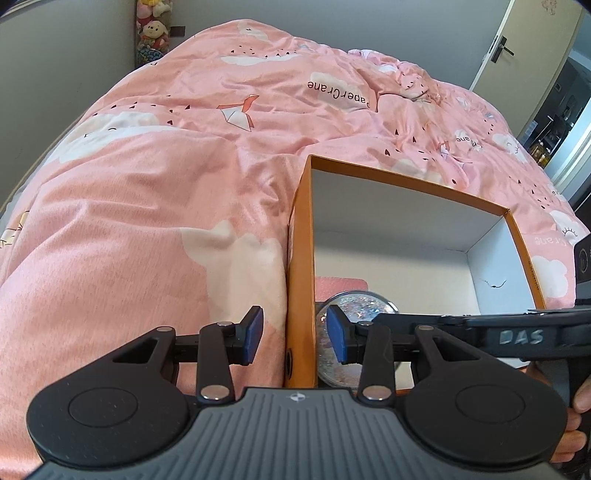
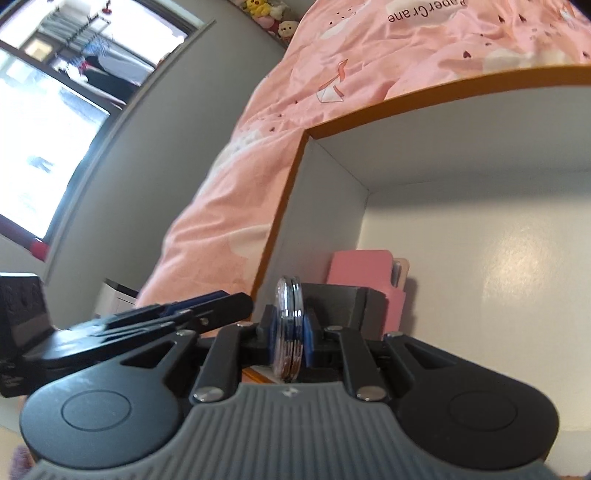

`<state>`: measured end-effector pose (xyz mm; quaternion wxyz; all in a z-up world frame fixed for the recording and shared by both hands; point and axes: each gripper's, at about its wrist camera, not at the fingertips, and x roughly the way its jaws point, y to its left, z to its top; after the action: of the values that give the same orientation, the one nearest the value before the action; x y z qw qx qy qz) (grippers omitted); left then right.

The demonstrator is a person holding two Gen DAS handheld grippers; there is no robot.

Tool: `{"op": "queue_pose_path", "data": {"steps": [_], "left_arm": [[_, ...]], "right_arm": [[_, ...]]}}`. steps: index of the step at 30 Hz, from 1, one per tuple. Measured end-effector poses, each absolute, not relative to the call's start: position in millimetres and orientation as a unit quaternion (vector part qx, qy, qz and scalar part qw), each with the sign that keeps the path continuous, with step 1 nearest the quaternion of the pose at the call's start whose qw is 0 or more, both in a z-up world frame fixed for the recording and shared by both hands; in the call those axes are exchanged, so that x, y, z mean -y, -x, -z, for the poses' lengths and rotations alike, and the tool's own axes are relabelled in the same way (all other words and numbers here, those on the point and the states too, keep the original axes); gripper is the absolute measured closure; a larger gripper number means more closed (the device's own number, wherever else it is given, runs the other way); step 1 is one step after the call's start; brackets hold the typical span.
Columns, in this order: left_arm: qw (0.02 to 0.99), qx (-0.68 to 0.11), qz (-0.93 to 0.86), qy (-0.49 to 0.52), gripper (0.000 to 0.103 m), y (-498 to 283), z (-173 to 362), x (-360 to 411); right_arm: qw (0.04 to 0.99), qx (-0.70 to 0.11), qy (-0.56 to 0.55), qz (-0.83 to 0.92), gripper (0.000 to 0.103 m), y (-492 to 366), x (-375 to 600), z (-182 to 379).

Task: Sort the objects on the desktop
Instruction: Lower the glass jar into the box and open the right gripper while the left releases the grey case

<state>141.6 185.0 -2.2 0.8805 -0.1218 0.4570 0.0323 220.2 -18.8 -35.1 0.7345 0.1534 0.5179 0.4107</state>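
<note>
An orange box point(image 1: 299, 236) with a white inside stands open beside a pink quilt. My left gripper point(image 1: 295, 336) is open; its fingers straddle the box's left wall. A round glittery silver compact point(image 1: 351, 306) is inside the box, and my right gripper, reaching in from the right, holds it. In the right wrist view my right gripper point(image 2: 290, 334) is shut on the compact point(image 2: 290, 299), which stands on edge between the blue pads. A pink case point(image 2: 360, 273) stands behind it in the box's near left corner point(image 2: 288, 221).
The pink quilt point(image 1: 147, 206) covers the bed left of and behind the box. Plush toys point(image 1: 153, 29) sit by the grey wall. A door point(image 1: 517, 40) stands at the right. A window point(image 2: 55, 110) is at the left in the right wrist view.
</note>
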Motion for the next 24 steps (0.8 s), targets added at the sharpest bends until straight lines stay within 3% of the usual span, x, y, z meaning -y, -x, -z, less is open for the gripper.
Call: {"op": "queue_pose_path", "data": {"steps": [13, 18, 24], "left_arm": [[0.878, -0.466, -0.031, 0.100, 0.059, -142.3, 3.8, -176.9], [0.878, -0.466, -0.031, 0.100, 0.059, -142.0, 3.5, -176.3], [0.876, -0.471, -0.025, 0.101, 0.059, -142.8, 5.8, -174.8]], "right_arm": [[0.795, -0.469, 0.019, -0.383, 0.076, -199.6, -8.8, 30.6], [0.797, -0.461, 0.006, -0.392, 0.068, -202.3, 2.4, 24.0], [0.784, -0.491, -0.037, -0.378, 0.066, -215.6, 25.8, 26.6]]}}
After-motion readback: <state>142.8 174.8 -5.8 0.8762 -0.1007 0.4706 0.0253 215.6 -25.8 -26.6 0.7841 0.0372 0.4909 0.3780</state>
